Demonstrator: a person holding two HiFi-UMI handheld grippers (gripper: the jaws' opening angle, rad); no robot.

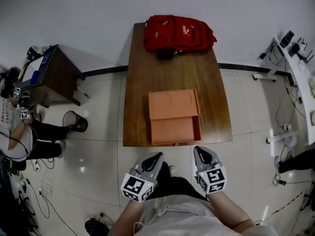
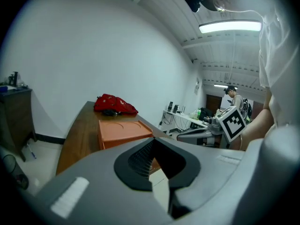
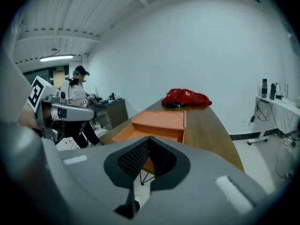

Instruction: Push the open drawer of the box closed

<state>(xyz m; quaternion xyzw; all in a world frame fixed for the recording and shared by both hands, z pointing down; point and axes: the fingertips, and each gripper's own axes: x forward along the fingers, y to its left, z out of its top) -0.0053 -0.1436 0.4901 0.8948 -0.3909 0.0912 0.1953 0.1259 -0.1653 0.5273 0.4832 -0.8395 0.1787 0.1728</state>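
Left gripper [image 1: 157, 156] and right gripper [image 1: 200, 150] hover short of the surface [image 1: 140, 97], jaws pinched together on nothing. Just past them the open drawer [image 1: 174, 130] pokes out of the orange box [image 1: 172, 103]. Shove it off-centre and the whole box probably skews or slides instead.

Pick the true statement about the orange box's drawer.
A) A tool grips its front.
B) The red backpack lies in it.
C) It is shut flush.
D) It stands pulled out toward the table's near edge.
D: the drawer juts out of the orange box.
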